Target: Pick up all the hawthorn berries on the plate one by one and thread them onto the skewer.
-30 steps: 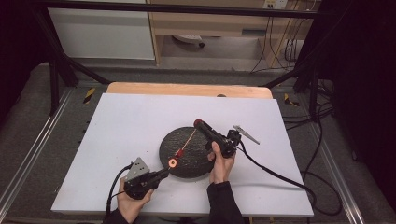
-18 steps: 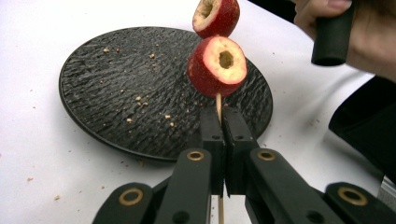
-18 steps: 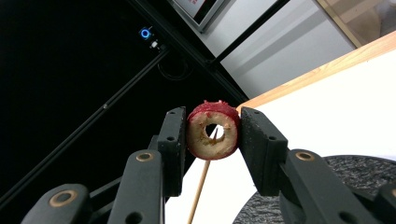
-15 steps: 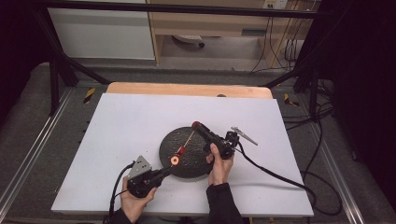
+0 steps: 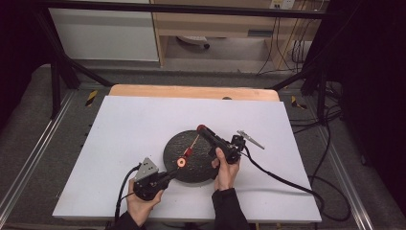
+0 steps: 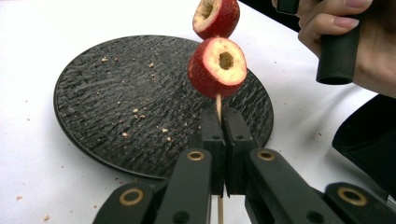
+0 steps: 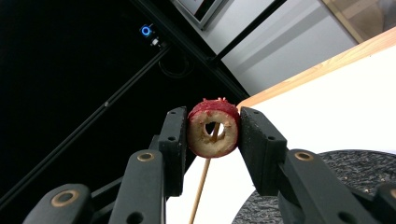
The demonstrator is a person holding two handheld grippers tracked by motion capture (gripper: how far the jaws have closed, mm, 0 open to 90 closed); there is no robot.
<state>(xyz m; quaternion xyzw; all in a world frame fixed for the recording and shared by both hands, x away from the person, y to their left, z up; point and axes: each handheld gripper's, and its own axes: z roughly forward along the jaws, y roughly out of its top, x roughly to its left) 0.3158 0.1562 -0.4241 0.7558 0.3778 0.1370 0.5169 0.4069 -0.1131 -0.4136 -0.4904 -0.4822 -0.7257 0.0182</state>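
As one skewer (image 6: 218,101) holds, three fruits (image 6: 217,66) apparently.

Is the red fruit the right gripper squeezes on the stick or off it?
On. In the right gripper view the stick runs into the hole of the fruit, which the right gripper clamps.

A white counter (image 5: 143,124) with a wooden edge (image 5: 191,92) stands on grey carpet (image 5: 28,124). Behind it sit a white cabinet (image 5: 105,33) and a wooden shelf unit (image 5: 215,24). Black frame bars (image 5: 57,62) and cables (image 5: 330,120) flank it, and the corners are dark.
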